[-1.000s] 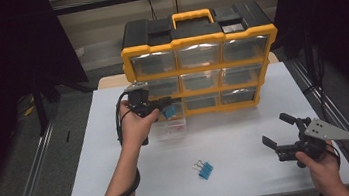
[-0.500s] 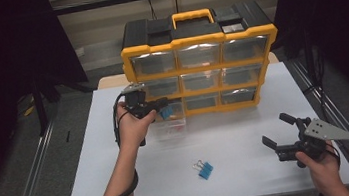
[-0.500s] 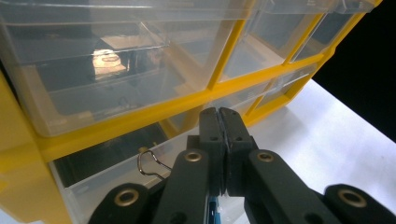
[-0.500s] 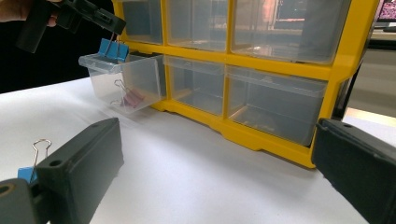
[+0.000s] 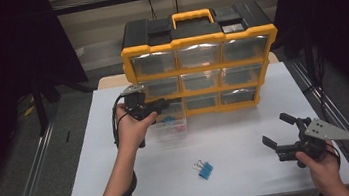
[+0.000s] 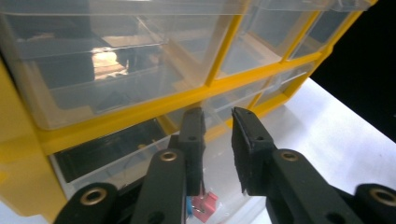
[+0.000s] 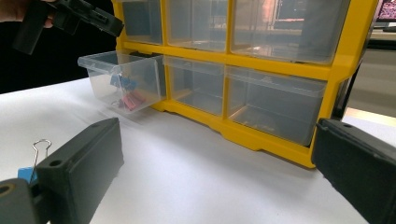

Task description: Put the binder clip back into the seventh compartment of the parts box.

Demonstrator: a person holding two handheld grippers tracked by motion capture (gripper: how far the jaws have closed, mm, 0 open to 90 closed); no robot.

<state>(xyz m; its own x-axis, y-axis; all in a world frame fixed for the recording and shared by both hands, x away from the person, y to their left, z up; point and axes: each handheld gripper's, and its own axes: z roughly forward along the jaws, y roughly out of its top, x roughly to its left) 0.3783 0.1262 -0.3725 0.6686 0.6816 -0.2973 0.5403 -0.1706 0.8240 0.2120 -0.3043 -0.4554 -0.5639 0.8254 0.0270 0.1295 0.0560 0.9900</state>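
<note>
A yellow organizer (image 5: pixel 198 39) with clear drawers stands at the back of the white table (image 5: pixel 237 135). Its bottom-left drawer (image 5: pixel 169 129) is pulled out and holds blue and pink binder clips (image 7: pixel 130 100). My left gripper (image 5: pixel 160 104) hovers just above that drawer. Its jaws have just been opening and stand a little apart, with nothing between them (image 6: pixel 217 123). Another blue binder clip (image 5: pixel 204 169) lies on the table in front. My right gripper (image 5: pixel 277 129) is held open near the front right, aimed at the organizer (image 7: pixel 280 70).
The organizer's other drawers are pushed in. A cable trails from the left gripper along the forearm (image 5: pixel 122 185). Metal rails (image 5: pixel 35 170) run along both sides of the table, with dark floor beyond.
A blue clip seen at the left gripper's tips now sits lower, inside the pulled-out drawer. Both hands have stayed where they were.
</note>
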